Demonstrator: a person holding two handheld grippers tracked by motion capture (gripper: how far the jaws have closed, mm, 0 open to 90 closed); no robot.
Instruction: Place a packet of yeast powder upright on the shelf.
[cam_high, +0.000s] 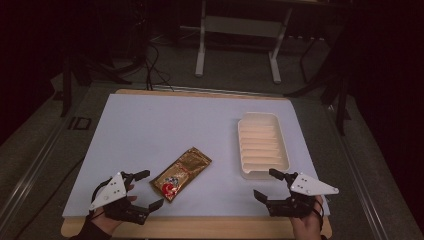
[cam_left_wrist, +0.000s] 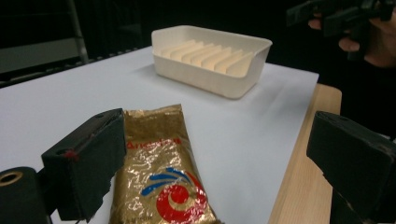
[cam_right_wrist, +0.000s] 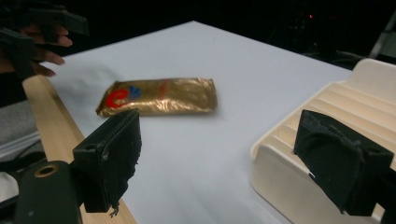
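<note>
A gold foil packet (cam_high: 180, 172) with a red and blue logo lies flat on the white sheet, near the front left of centre. My left gripper (cam_high: 151, 188) stands open just left of it, jaws spread toward its near end and touching nothing. In the left gripper view the packet (cam_left_wrist: 159, 177) lies beside the left jaw, between the open jaws (cam_left_wrist: 219, 126). A cream ribbed tray (cam_high: 283, 145) sits at the right, empty. My right gripper (cam_high: 265, 183) is open just in front of the tray's near end; in the right gripper view the tray (cam_right_wrist: 275, 158) is by the right jaw.
The white sheet (cam_high: 165, 125) covers a wooden board whose edge (cam_high: 200, 227) shows along the front. Beyond the table stand a white frame's legs (cam_high: 200, 50) and cables on a dark floor. Open sheet lies between packet and tray.
</note>
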